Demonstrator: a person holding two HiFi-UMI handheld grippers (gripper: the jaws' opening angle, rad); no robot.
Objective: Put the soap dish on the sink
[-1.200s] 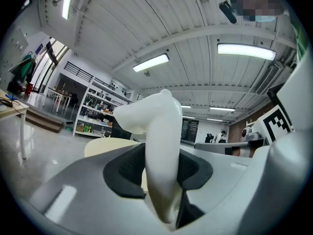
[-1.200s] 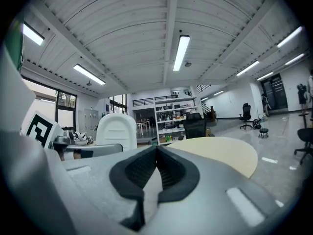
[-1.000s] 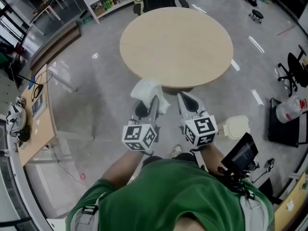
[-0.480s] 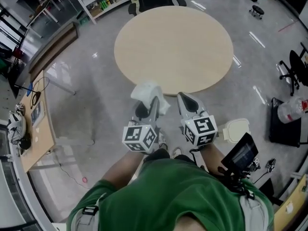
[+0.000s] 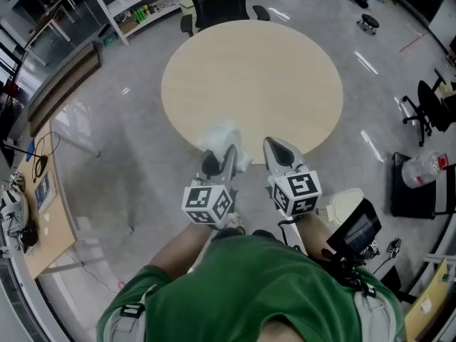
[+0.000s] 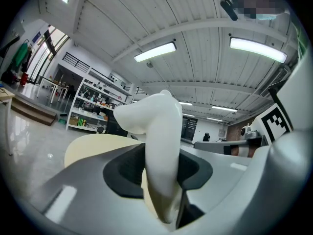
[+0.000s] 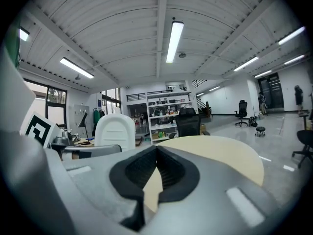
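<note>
Soap dish [image 5: 222, 138] clamped in left gripper [image 5: 219, 159]; right gripper [image 5: 278, 152] closed, empty. Round table [image 5: 256, 70] ahead now nearer: carry under way, no sink in view.

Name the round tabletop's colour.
Pale beige: the round tabletop shows best in the head view.

No lettering, brand name, number or sign is legible anywhere in this workshop scene. The only printed marks are black-and-white square patterns on the left cube [image 5: 208, 204] of the left tool [image 5: 221, 157] and the right cube [image 5: 296, 193] of the right tool [image 5: 279, 154]. Goods on the distant shelves [image 5: 135, 6] are too small to read.
</note>
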